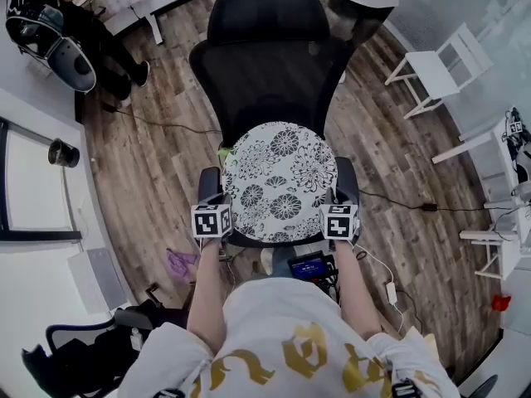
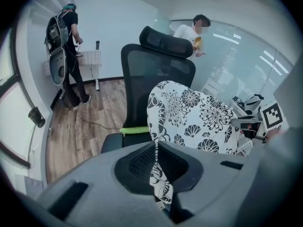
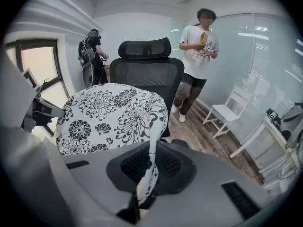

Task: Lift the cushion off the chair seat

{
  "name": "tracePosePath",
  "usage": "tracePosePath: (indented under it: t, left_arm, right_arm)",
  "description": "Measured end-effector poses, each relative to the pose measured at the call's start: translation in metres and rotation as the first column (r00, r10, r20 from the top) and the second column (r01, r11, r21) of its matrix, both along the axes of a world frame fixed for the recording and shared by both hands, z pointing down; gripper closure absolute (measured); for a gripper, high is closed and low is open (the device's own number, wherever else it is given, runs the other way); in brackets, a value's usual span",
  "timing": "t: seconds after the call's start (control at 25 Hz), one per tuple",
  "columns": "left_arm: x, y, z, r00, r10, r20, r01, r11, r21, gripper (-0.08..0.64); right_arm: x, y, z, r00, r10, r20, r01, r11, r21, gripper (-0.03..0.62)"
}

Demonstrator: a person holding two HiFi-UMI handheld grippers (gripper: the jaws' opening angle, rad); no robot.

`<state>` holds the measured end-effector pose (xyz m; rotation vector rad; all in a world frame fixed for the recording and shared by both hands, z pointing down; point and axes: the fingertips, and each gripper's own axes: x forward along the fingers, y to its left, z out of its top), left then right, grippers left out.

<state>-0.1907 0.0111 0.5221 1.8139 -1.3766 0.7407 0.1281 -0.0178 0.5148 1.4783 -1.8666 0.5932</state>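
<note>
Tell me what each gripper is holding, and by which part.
The left gripper pinches the floral cushion by its near left edge; the right gripper pinches the same cushion by its near right edge.

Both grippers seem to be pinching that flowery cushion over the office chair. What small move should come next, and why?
Probably raise both grippers evenly. The left gripper and right gripper each have jaws shut on an edge of the cushion, which hangs between them close over the chair, so it likely needs more height to clear.
</note>
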Motion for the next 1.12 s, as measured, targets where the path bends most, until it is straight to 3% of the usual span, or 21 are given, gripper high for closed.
tracePosePath:
  t: [1.12]
  left_arm:
    - [0.001,-0.001,-0.001,1.000,-0.011,0.019,0.010,1.000,0.021,0.540]
  right_arm:
    - [0.009,0.009,0.007,1.000,-0.005,-0.029,0.006,1.000,0.014,0.571]
